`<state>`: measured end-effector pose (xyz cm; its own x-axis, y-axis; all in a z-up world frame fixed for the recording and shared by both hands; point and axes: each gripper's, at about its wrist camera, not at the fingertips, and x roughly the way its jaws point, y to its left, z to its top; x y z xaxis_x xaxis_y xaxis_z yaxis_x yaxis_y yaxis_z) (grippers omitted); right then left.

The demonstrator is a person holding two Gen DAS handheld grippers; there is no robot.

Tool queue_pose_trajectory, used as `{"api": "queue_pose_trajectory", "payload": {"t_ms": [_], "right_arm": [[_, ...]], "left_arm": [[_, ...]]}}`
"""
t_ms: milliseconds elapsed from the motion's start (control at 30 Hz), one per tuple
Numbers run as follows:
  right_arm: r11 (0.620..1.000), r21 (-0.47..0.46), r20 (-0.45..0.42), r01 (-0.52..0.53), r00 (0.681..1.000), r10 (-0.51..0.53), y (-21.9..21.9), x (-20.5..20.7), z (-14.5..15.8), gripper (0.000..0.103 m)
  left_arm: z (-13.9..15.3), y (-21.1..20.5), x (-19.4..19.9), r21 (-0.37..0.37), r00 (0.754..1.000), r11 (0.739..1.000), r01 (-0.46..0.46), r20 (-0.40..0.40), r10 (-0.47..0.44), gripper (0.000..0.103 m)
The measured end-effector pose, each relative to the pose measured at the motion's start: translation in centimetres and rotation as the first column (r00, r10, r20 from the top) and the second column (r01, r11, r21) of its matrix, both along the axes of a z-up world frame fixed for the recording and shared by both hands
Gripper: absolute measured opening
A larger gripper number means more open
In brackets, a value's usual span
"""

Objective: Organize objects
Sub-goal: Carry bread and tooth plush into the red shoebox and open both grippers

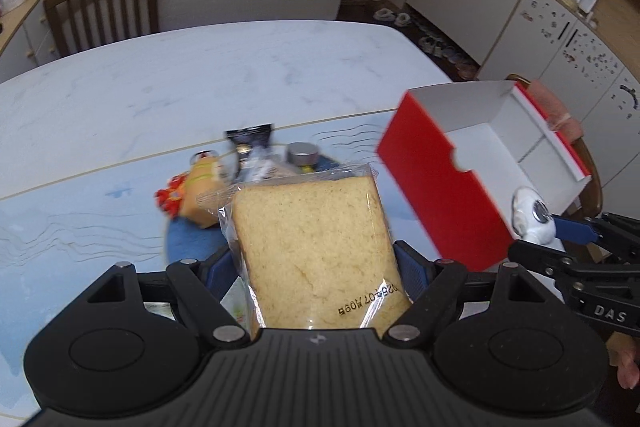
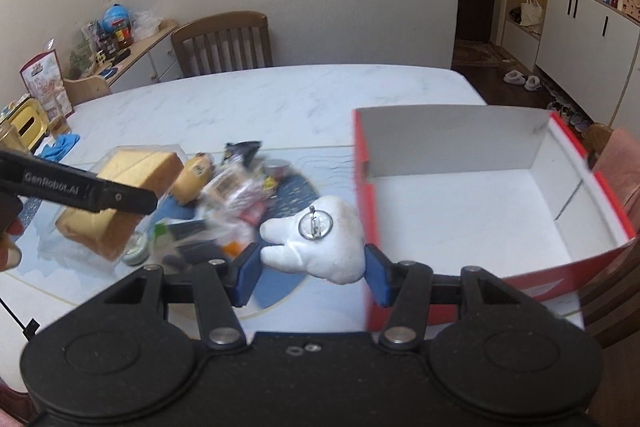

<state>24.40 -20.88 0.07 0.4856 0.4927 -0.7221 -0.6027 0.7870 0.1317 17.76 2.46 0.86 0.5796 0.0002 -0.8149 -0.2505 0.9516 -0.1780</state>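
Note:
My left gripper (image 1: 316, 263) is shut on a wrapped slice of bread (image 1: 316, 243), held up above the table; the bread (image 2: 120, 195) also shows at the left of the right wrist view under the left gripper's finger. My right gripper (image 2: 314, 263) is shut on a white tooth-shaped plush (image 2: 320, 247) with a metal ring, seen too as the plush (image 1: 534, 217) at the right of the left wrist view. A red box with a white inside (image 2: 460, 211) stands open to the right, its near red wall (image 1: 440, 195) close to both grippers.
A pile of small packets, a yellow bottle (image 2: 196, 175), a tin (image 1: 303, 153) and a black pouch lies on a blue mat (image 2: 288, 187) on the marble table (image 1: 200, 75). Wooden chairs stand at the far side and beside the box. Cabinets and shelves line the right wall.

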Motion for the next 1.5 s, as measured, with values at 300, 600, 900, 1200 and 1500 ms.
{"api": "queue_pose_trajectory", "payload": {"t_ms": [300, 600, 900, 1200, 1500], "right_arm": [[0.999, -0.020, 0.017, 0.027, 0.999, -0.027, -5.2, 4.5, -0.1, 0.054], [0.997, -0.053, 0.015, 0.058, 0.998, -0.057, -9.8, 8.6, -1.7, 0.054], [0.994, -0.095, -0.028, 0.047, 0.998, -0.049, -11.8, 12.6, -4.1, 0.054], [0.982, -0.182, -0.099, -0.039, 0.995, 0.022, -10.8, 15.8, -6.9, 0.054], [0.958, -0.263, -0.192, -0.111, 0.979, 0.061, -9.3, 17.7, -9.3, 0.054]], "left_arm": [[0.7, -7.1, 5.8, -0.003, 0.997, 0.997, 0.083, 0.002, -0.083, 0.081], [0.7, -13.3, 12.8, 0.032, 0.988, 0.987, 0.156, 0.008, -0.156, 0.081], [-1.8, -15.9, 19.7, 0.019, 0.982, 0.982, 0.185, -0.027, -0.185, 0.081], [-6.2, -17.6, 24.6, 0.035, 0.968, 0.976, 0.216, -0.134, -0.210, 0.081], [-9.9, -18.0, 27.0, 0.044, 0.941, 0.971, 0.234, -0.262, -0.215, 0.081]]}}
